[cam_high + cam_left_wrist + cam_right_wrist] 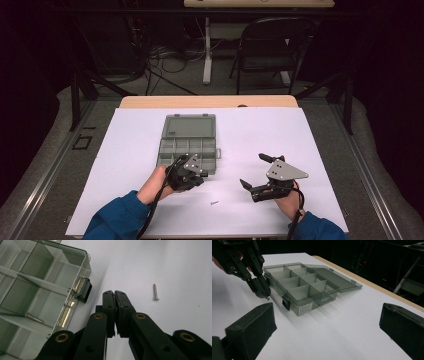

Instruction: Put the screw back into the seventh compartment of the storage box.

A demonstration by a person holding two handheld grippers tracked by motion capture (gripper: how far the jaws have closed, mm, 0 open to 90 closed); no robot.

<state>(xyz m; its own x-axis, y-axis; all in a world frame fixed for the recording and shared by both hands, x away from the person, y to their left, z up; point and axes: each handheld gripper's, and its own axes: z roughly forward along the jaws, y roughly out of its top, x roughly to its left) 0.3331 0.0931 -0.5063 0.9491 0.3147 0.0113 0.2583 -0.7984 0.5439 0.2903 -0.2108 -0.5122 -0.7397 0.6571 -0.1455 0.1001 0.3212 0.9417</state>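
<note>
From above, the left gripper sits at the near right corner of the open compartment box, with a loose screw on the white sheet well short of that box. The left gripper view adds that its jaws are pressed together, a second screw lies inside a box compartment, and a black latch sits on the box wall. In the right gripper view, the right gripper hangs wide apart and empty near the box, and a small screw tip shows at the left gripper's closed jaws.
</note>
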